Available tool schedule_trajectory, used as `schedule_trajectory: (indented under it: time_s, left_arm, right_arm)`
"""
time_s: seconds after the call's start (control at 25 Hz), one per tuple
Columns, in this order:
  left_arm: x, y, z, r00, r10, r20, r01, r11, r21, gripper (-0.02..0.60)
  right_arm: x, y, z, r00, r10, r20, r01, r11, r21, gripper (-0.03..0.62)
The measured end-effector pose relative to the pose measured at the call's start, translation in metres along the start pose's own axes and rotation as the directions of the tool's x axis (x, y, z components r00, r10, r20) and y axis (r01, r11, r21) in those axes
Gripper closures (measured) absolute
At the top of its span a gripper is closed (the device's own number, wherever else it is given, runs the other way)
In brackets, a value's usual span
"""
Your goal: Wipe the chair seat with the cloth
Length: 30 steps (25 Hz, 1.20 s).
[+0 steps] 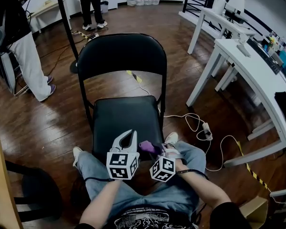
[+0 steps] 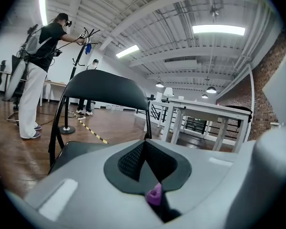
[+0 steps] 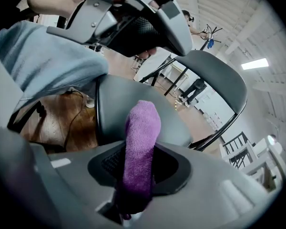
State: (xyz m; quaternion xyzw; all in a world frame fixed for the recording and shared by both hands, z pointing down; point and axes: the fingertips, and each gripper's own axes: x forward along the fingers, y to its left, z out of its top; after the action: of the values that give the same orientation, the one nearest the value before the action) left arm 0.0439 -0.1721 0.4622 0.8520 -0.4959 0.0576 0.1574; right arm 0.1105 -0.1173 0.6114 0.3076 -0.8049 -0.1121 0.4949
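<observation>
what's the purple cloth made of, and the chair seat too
The cloth looks like microfibre or terry. It is matte, with a fine looped nap all over its surface. The chair seat is probably black padded vinyl or faux leather. It is smooth with a soft sheen, has rounded edges and shows no weave.

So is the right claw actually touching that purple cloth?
Touching. The right gripper view shows the purple cloth pinched between the jaws of the right claw.
</observation>
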Motion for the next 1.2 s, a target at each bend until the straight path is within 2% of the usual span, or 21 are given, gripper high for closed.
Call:
schedule_trajectory:
  time_s: [0.36, 0.56, 0.72, 0.88, 1.08, 1.2]
  left_arm:
    - [-0.007, -0.001, 0.004, 1.000, 0.001, 0.018, -0.001, 1.000, -0.004, 0.578]
    - [-0.018, 0.003, 0.023, 0.998, 0.008, 0.062, -0.008, 1.000, -0.001, 0.578]
    - [-0.029, 0.007, 0.044, 0.994, 0.020, 0.107, -0.019, 1.000, -0.006, 0.578]
    - [-0.038, 0.009, 0.056, 0.990, 0.026, 0.137, -0.025, 1.000, -0.005, 0.578]
    - [-0.046, 0.014, 0.062, 0.987, 0.046, 0.152, -0.045, 0.999, -0.011, 0.578]
    - [-0.049, 0.014, 0.063, 0.987, 0.044, 0.155, -0.043, 0.999, -0.009, 0.578]
  right_arm:
    - [-0.007, -0.010, 0.007, 0.999, -0.042, 0.018, 0.041, 0.998, 0.039, 0.480]
    - [-0.027, -0.051, 0.046, 0.987, -0.129, 0.099, 0.109, 0.977, 0.185, 0.480]
    - [-0.050, -0.082, 0.088, 0.960, -0.200, 0.194, 0.138, 0.946, 0.293, 0.480]
    - [-0.072, -0.100, 0.120, 0.925, -0.249, 0.288, 0.106, 0.895, 0.434, 0.480]
    - [-0.093, -0.112, 0.146, 0.879, -0.311, 0.361, 0.084, 0.847, 0.525, 0.480]
    - [-0.104, -0.116, 0.154, 0.850, -0.345, 0.398, 0.049, 0.804, 0.592, 0.480]
